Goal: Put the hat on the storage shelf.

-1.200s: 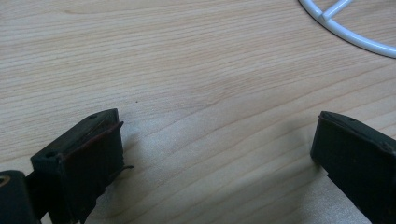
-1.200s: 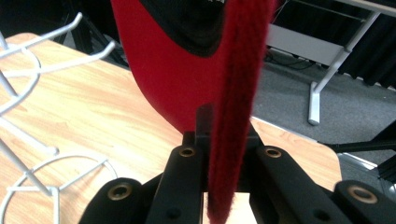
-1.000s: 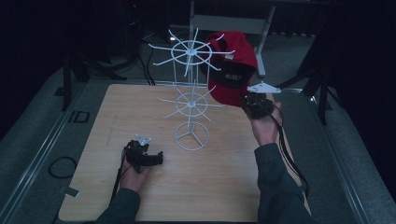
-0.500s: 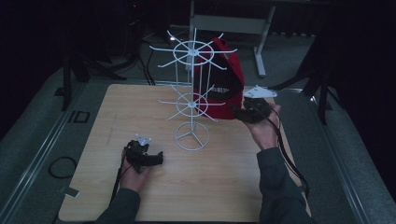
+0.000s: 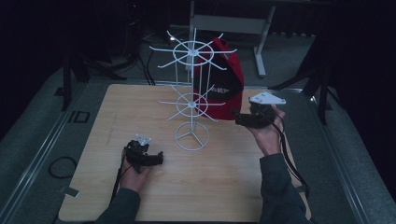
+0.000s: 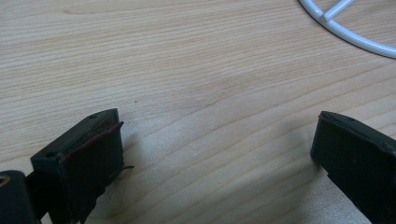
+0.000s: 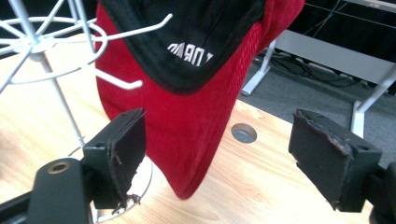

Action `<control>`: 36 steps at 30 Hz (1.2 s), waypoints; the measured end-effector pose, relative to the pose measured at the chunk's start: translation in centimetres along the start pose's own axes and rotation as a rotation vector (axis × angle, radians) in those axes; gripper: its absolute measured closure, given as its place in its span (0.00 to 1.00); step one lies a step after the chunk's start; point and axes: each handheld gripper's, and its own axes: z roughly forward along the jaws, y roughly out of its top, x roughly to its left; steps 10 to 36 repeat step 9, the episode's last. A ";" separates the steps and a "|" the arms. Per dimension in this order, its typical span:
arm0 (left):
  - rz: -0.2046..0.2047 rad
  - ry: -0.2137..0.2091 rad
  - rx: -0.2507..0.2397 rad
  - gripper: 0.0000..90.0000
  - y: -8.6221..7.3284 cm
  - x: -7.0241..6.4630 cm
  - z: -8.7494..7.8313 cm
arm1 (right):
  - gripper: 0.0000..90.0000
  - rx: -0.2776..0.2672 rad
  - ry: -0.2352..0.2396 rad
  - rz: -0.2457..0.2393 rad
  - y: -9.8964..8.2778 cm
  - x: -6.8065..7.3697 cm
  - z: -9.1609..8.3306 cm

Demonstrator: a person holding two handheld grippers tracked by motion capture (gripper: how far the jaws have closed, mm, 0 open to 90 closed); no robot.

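- Red cap w/ black underside was hanging on the white wire rack, on the rack's right side as seen from the high view. Bottom edge hung down near the table but I couldn't tell if it touched.
- Right gripper sat just beside the cap's lower edge, pointing at it from the right. Jaws had just been opening and stood wide apart. In the right gripper view the cap hung between them, closer to the left pad, and the pads weren't pressing on it, so no grip on it.
- Same view also showed white lettering on the black part, upside down, couldn't read it properly. Rack hooks poked out in front of the fabric.
- Left gripper was low over the table, well apart from the cap, near the rack's round base ring. Jaws spread wide w/ nothing between them, just bare wood.
- Person's hands came in from the bottom edge, one per gripper.
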 end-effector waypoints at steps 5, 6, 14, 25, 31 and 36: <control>0.000 0.000 0.000 0.03 0.0 0.0 0.0 | 0.21 -0.008 0.024 -0.011 -0.6 0.2 -0.6; 0.001 0.001 0.000 0.03 0.0 0.0 0.0 | 0.21 -0.006 0.024 -0.014 -0.7 0.3 -0.7; 0.000 0.000 0.000 0.03 0.0 0.0 0.0 | 0.21 0.000 0.027 -0.018 -0.9 0.4 -0.8; 0.000 0.000 0.000 0.03 0.0 0.0 0.0 | 0.21 0.000 0.027 -0.018 -0.9 0.4 -0.8; 0.000 0.000 0.000 0.03 0.0 0.0 0.0 | 0.21 0.000 0.027 -0.018 -0.9 0.4 -0.8; 0.000 0.000 0.000 0.03 0.0 0.0 0.0 | 0.21 0.000 0.027 -0.018 -0.9 0.4 -0.8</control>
